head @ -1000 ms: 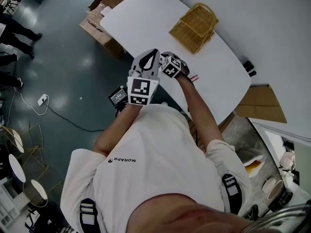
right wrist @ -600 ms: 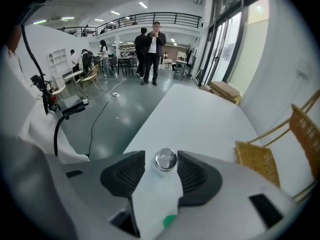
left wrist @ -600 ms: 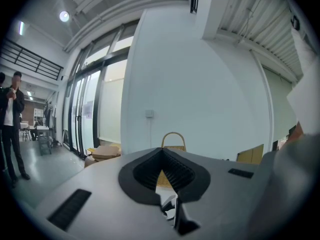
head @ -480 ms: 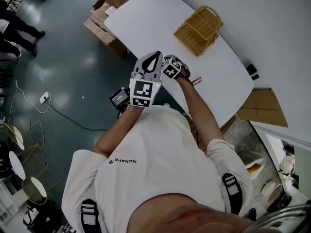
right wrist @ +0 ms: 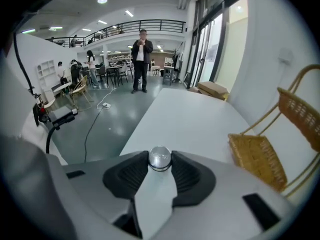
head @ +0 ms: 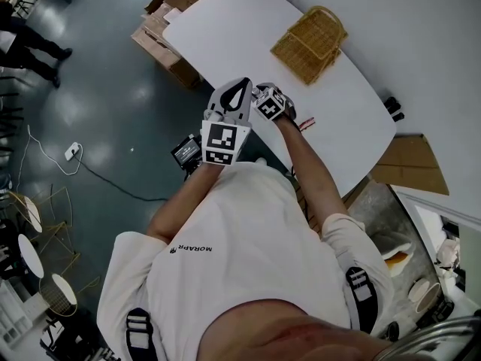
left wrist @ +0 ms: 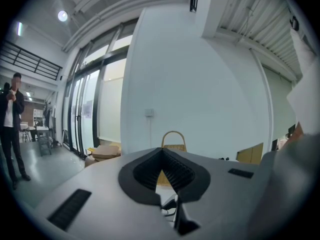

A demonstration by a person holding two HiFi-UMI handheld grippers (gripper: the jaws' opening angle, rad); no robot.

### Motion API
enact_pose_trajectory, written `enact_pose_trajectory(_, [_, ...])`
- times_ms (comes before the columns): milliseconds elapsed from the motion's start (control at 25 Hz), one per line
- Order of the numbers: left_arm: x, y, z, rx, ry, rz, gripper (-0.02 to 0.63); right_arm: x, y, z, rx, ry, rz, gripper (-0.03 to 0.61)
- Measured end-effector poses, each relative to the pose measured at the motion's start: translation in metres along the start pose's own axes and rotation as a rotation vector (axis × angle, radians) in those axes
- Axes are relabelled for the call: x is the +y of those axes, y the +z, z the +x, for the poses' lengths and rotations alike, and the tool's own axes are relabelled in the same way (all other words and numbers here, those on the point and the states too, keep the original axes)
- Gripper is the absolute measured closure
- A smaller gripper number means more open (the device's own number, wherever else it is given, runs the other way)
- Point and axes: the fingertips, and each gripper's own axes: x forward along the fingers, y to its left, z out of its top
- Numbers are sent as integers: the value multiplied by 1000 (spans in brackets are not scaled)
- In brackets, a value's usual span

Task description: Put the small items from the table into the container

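In the right gripper view a small round silver item (right wrist: 160,158) sits between the fingertips of my right gripper (right wrist: 160,160). Its jaws are closing and both pads touch the item. The wicker basket (right wrist: 260,159) with its hoop handle stands to the right on the white table (right wrist: 190,119). In the head view both grippers hover over the table's near edge, well short of the basket (head: 310,42). My left gripper (head: 239,83) is beside the right one (head: 261,95), held nearly level, its tips together with nothing in them. It looks toward the basket (left wrist: 173,140).
A thin red-and-white item (head: 304,124) lies on the table (head: 225,28) by my right wrist. Small black objects (head: 392,110) sit at the table's right edge. Cardboard boxes (head: 161,36) stand on the floor beyond the left edge, and people (right wrist: 141,59) are in the hall.
The right gripper's marker cube has rolled slightly. Both hands have stayed at the table's near edge.
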Motion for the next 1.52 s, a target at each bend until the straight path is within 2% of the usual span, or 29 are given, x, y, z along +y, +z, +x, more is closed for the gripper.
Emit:
enact_pose_trajectory(800, [-22, 12, 20, -34, -59, 5, 611, -32, 43, -78, -284, -33, 293, 425])
enact_pose_trajectory(1280, [-31, 11, 23, -40, -70, 6, 611, -49, 60, -127, -384, -114, 361, 425])
enact_pose_trajectory(1520, [-35, 12, 23, -45, -76, 7, 611, -65, 61, -150, -446, -165, 428, 425])
